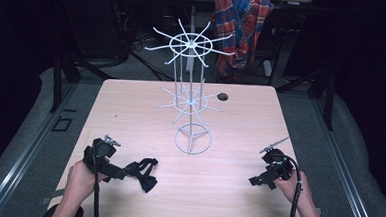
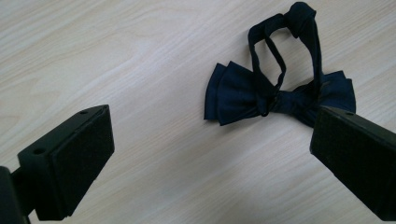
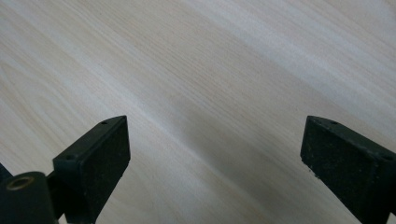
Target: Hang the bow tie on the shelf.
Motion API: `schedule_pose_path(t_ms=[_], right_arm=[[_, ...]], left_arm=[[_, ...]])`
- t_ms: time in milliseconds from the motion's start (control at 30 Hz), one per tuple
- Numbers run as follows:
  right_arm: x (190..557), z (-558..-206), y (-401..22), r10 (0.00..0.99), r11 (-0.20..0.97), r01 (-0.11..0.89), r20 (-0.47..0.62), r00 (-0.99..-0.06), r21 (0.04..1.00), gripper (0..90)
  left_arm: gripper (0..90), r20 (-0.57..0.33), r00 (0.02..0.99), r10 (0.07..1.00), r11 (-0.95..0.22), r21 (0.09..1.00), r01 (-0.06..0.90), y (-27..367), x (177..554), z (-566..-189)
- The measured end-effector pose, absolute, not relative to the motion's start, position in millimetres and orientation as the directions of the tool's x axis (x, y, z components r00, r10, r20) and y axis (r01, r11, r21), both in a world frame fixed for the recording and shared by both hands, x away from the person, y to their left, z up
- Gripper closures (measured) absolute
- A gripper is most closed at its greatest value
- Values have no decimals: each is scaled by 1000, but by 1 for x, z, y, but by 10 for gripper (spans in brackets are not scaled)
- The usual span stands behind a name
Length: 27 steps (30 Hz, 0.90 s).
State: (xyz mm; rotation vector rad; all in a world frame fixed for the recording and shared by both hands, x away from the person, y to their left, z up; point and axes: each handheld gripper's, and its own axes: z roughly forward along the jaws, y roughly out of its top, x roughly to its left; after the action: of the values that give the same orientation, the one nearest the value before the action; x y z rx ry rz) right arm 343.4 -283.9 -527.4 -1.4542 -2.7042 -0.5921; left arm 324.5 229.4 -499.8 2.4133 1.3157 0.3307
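Dark blue cloth bow tie (image 2: pixel 280 95) lies flat on the pale wooden counter (image 1: pixel 240 121), wings sideways, strap looped away. Left tool (image 2: pixel 210 154) and right tool (image 3: pixel 215 163) both gape wide, holding nothing.

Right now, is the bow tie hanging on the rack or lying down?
Lying down: the dark navy fabric bow tie rests flat on the light wooden table.

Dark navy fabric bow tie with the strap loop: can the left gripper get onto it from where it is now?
Probably yes. The dark navy fabric bow tie lies flat on the light wooden table, just ahead of the open left gripper, one wing tip beside a finger. Nothing lies between them.
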Motion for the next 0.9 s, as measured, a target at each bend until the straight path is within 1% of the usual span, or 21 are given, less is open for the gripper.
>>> schedule_pose_path(t_ms=[167,233,333,400,433,467,500,533,567,600,633,733,900], right_arm=[[346,-528,-278,791,506,801,198,-579,320,79],[345,-528,-277,799,492,805,198,-569,331,79],[347,-526,-275,785,512,795,197,-587,326,80],[347,-527,-273,793,499,800,196,-576,332,80],[348,-527,-273,785,515,792,191,-589,328,80],[349,-527,-273,783,520,792,192,-592,320,81],[352,-525,-274,763,560,776,185,-619,289,82],[351,-525,-274,771,550,782,183,-611,293,83],[351,-525,-274,771,550,782,183,-611,293,83],[350,-527,-273,783,517,793,196,-590,323,83],[350,-527,-273,783,517,793,196,-590,323,83],[349,-526,-272,781,518,792,197,-592,324,84],[349,-525,-274,775,537,784,184,-604,311,84]], left_arm=[[0,31,551,834,-509,428,747,216,322,-500],[0,29,555,831,-513,425,746,214,321,-500],[0,19,553,833,-508,423,751,210,319,-502],[0,18,553,833,-508,420,752,209,319,-503],[0,19,554,832,-510,421,751,208,318,-503],[0,24,558,830,-510,439,740,207,317,-502],[0,38,560,828,-509,473,719,204,316,-499],[0,42,562,826,-507,492,708,201,315,-497],[0,42,562,826,-507,492,708,201,315,-497],[0,36,573,819,-512,497,700,195,314,-495],[0,36,573,819,-512,497,700,195,314,-495],[0,29,604,796,-545,468,696,184,315,-502],[0,29,622,782,-573,427,700,174,318,-510]])
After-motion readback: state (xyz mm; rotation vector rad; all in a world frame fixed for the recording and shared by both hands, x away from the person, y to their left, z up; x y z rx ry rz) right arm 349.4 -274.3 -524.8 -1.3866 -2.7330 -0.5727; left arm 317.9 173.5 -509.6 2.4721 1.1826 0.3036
